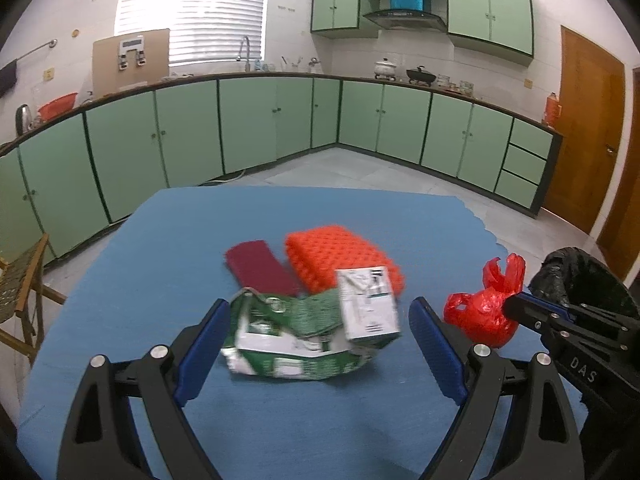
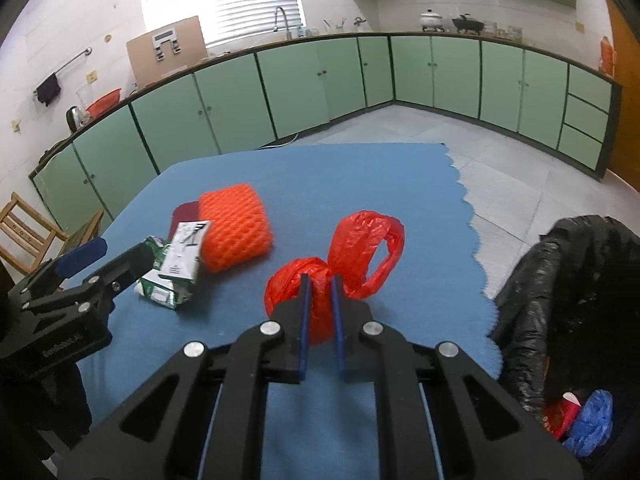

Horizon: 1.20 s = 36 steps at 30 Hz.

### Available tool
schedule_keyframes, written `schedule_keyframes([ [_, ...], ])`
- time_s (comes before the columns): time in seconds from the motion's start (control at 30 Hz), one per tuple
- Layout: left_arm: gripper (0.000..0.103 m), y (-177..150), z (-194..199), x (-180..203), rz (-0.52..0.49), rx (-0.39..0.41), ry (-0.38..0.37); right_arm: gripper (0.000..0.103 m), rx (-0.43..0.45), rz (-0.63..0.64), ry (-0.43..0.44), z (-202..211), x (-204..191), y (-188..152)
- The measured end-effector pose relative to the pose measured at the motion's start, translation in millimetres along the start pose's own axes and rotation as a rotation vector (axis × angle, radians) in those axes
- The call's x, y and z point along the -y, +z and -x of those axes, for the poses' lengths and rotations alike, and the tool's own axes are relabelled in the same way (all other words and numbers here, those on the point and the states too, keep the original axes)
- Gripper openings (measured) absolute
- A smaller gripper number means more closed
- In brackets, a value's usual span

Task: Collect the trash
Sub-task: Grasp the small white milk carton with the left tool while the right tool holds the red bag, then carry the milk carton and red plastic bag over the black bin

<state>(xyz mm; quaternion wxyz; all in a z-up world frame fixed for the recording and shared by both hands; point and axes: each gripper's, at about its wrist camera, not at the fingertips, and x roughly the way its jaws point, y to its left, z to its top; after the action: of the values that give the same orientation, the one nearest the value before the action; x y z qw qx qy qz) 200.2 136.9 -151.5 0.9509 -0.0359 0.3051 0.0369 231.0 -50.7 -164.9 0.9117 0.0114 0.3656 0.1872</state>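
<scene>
On the blue table cloth [image 1: 280,216] lie a crumpled green and white carton [image 1: 296,340], a white box [image 1: 368,308], an orange foam net [image 1: 332,252] and a dark red flat piece [image 1: 260,268]. My left gripper [image 1: 320,344] stands open, its blue pads on either side of the carton without touching it. My right gripper [image 2: 319,284] is shut on a knotted red plastic bag [image 2: 316,304], whose looped handles [image 2: 372,248] stick up behind the fingers. The same red plastic bag [image 1: 484,312] and right gripper [image 1: 516,308] show at the right of the left wrist view.
A bin lined with a black bag [image 2: 568,288] stands off the table's right edge; red and blue trash [image 2: 584,420] lies inside. A wooden chair [image 2: 28,232] stands at the left. Green kitchen cabinets [image 1: 248,124] line the far walls.
</scene>
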Motion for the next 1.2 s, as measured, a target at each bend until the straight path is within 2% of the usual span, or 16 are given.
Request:
schedule_keyframes([
  [0.1,0.088,-1,-8,13,-0.014,-0.006,-0.006,0.008,0.001,-0.015,-0.007,2,8,-2],
  [0.43,0.071,-3,-39,34,-0.053,-0.061,0.026,0.008,-0.002,-0.058,-0.012,-1,23,-8],
  [0.5,0.066,-3,-42,35,-0.057,-0.073,0.039,0.008,-0.002,-0.064,-0.009,-1,24,-9],
  [0.57,0.055,-3,-45,35,-0.056,-0.088,0.046,0.008,-0.002,-0.066,-0.007,-1,23,-9],
  [0.73,0.038,-2,-40,30,-0.045,-0.078,0.044,0.008,0.0,-0.065,-0.002,-1,23,-8],
  [0.93,0.036,-2,-28,22,-0.032,-0.072,0.06,0.008,0.02,-0.054,0.004,8,20,-3],
  [1.2,0.036,6,2,11,-0.014,-0.026,0.064,0.007,0.041,-0.017,0.015,30,7,3],
])
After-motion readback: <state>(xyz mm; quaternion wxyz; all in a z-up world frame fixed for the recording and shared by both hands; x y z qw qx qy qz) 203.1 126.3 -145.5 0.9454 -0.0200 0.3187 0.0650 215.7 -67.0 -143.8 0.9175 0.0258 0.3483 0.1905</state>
